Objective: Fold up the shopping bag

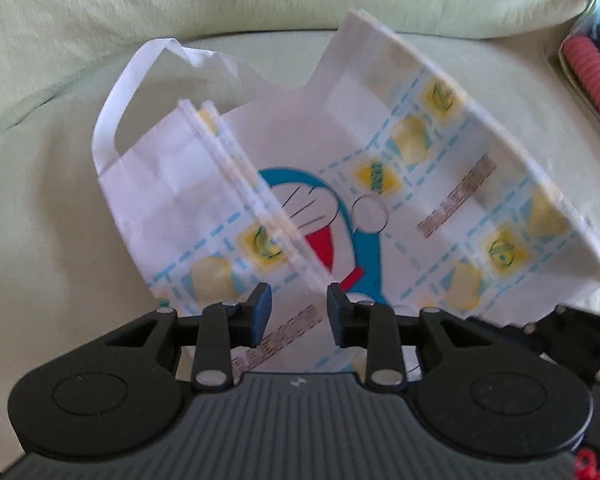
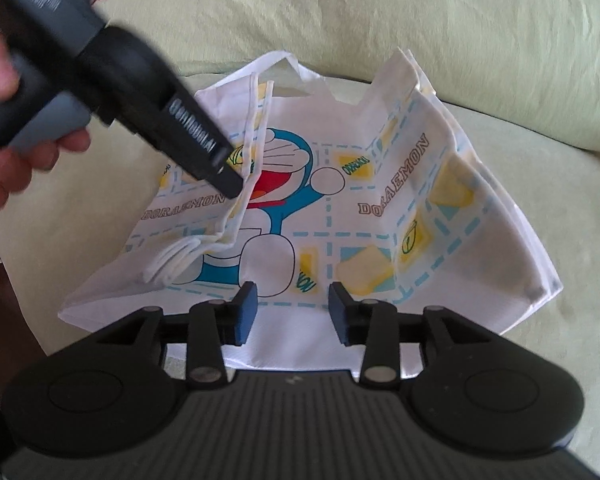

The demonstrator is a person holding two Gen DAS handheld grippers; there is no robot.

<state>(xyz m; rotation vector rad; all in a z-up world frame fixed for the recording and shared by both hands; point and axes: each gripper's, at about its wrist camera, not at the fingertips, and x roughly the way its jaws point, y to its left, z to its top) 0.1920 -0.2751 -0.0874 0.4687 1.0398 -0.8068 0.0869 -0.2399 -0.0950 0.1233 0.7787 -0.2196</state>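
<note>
A white shopping bag [image 1: 364, 216] with a blue cartoon cat print lies on a pale green cushion [image 1: 40, 208]. Its left side is folded inward as a flap [image 1: 168, 200], and a handle loop [image 1: 112, 96] sticks out behind it. Its right side [image 2: 472, 208] stands raised and creased. My left gripper [image 1: 300, 312] hovers open over the bag's near part, with the flap's edge running toward its right finger and nothing pinched. In the right wrist view, the left gripper [image 2: 230, 186] points down at the flap's edge [image 2: 256, 128]. My right gripper [image 2: 293, 312] is open over the bag's near edge [image 2: 300, 356], holding nothing.
A hand [image 2: 4, 80] grips the left tool. The sofa's back cushion [image 2: 420, 20] rises behind the bag. At the far right lies a pink ribbed object [image 1: 592, 80] beside something teal. Dark floor [image 2: 4, 300] shows past the cushion's left edge.
</note>
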